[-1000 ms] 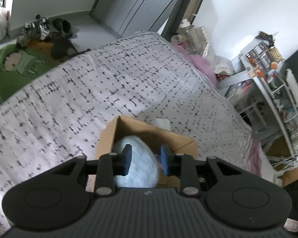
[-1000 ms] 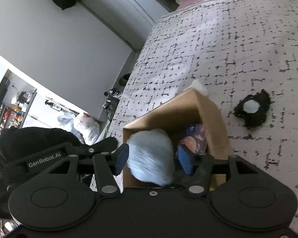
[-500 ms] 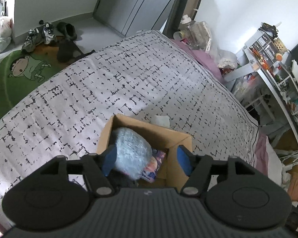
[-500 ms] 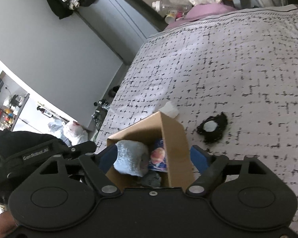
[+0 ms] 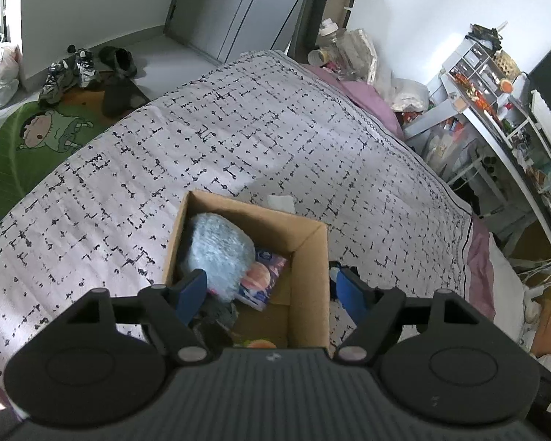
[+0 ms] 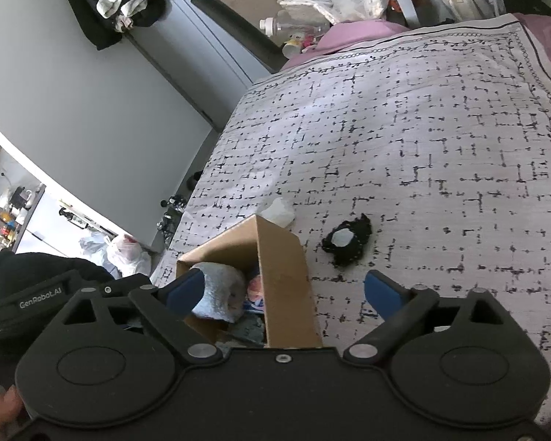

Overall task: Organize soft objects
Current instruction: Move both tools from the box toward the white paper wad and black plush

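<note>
A cardboard box [image 5: 308, 257] stood open on the bed [image 5: 238, 139], and the pale blue fluffy toy [image 5: 216, 250] lay inside it against the near-left wall, on top of a printed packet [image 5: 262, 279] and some darker things; gathering the soft items into one container looked to be the point of the task. The left tongs [image 5: 272, 288] hung above the box with the jaws spread wide, one blue pad over the toy and the other outside the box wall, gripping nothing. The right tongs [image 6: 286, 290] were likewise fully spread and empty, straddling the box's right wall. That wide stance suited a release just made, or readiness for another pickup. A black fuzzy item with a white centre [image 6: 347, 244] lay on the bedspread just beside the box, and a white wad [image 6: 281, 211] sat at the box's far corner; both seemed likely to go in next. The spread was pale with a broken black grid, over a mauve sheet [image 5: 363, 95]. Shoes [image 5: 88, 66] and a green cartoon mat [image 5: 40, 136] lay on the floor, and cluttered shelves [image 5: 496, 84] lined the wall
</note>
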The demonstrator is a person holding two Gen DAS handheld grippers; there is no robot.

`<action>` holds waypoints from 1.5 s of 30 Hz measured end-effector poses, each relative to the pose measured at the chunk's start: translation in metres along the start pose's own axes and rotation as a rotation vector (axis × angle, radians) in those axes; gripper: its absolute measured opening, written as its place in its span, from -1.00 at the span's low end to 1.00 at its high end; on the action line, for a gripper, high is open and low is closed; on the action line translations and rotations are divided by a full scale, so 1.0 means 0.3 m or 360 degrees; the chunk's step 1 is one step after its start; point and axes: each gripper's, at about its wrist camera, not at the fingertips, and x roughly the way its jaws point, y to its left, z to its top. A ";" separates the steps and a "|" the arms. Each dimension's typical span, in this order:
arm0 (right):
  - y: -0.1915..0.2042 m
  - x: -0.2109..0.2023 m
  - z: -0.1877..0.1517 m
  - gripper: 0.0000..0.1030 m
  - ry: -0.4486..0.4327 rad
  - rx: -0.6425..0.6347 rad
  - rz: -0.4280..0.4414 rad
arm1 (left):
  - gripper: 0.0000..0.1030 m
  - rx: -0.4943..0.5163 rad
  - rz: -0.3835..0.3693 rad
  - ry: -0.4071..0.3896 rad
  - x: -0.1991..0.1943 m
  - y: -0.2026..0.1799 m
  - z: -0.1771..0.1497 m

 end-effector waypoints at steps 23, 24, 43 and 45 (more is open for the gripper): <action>-0.132 -0.038 0.052 0.99 0.0052 -0.0090 -0.0039 | 0.48 0.0182 0.0091 0.0127 0.014 -0.128 -0.049; -0.136 -0.033 0.054 0.99 0.0056 -0.0095 -0.0040 | 0.48 0.0179 0.0094 0.0132 0.018 -0.128 -0.048; -0.212 0.119 0.143 0.98 0.0170 -0.0068 -0.0022 | 0.48 0.0422 0.0191 0.0215 0.117 -0.225 0.067; -0.213 0.145 0.151 0.97 0.0188 -0.0075 -0.0021 | 0.48 0.0447 0.0189 0.0244 0.139 -0.237 0.088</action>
